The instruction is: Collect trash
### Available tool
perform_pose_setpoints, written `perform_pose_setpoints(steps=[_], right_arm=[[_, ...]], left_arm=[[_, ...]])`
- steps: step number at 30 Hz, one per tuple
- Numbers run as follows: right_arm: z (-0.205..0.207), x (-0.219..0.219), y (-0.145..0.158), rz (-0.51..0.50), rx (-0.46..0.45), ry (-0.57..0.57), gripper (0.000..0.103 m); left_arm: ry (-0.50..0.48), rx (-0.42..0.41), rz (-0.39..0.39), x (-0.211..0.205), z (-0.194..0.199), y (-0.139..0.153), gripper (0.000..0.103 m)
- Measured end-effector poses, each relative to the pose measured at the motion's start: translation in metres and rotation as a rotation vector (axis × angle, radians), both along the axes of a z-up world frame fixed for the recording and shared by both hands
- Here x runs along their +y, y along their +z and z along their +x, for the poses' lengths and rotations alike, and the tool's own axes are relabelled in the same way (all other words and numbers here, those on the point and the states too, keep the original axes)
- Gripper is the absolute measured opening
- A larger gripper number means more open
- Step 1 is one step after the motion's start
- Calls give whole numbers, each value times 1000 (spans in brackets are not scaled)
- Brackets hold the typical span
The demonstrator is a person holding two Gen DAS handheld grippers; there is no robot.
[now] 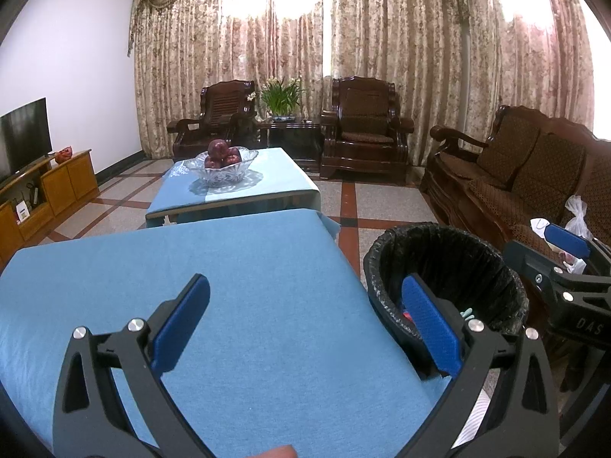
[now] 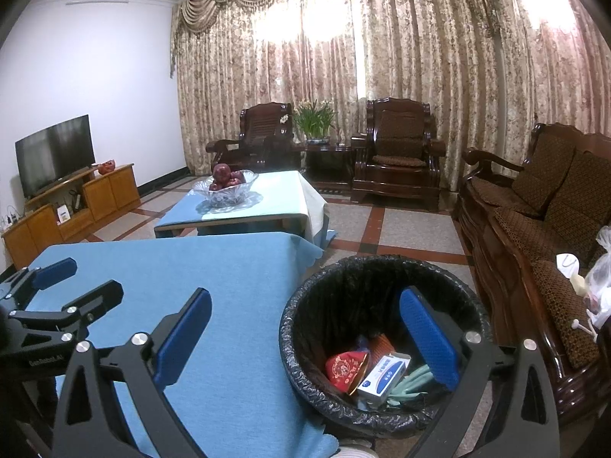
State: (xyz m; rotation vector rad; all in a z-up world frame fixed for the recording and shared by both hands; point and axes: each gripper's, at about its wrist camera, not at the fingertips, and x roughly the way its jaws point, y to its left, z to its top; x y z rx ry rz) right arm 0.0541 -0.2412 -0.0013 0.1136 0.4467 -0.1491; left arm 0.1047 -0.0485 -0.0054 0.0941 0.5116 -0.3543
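A black-lined trash bin [image 2: 332, 305] stands on the floor right of the blue-clothed table [image 2: 214, 267]; it also shows in the left wrist view [image 1: 458, 255]. Inside it lie a red packet [image 2: 343, 368], a white and blue box [image 2: 383, 376] and green material [image 2: 414, 379]. My right gripper [image 2: 305, 337] is open and empty, its right finger over the bin, its left finger over the table edge. My left gripper [image 1: 305, 328] is open and empty above the table [image 1: 229, 267], its right finger in front of the bin. Each gripper shows at the edge of the other's view.
A second low table [image 2: 267, 198] holds a glass bowl of red fruit [image 2: 225, 187]. A wooden sofa [image 2: 534, 210] with plastic bags [image 2: 599, 278] stands on the right. Two armchairs, a plant and curtains are at the back; a TV cabinet [image 2: 76, 206] is on the left.
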Motion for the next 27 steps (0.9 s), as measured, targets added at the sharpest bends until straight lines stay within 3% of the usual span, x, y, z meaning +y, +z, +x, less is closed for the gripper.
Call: perform_pose_setpoints(steps=[27], right_arm=[[0,-1,-1,-1,5,1,97]], left_arm=[[1,4,1,0,1,1,98]])
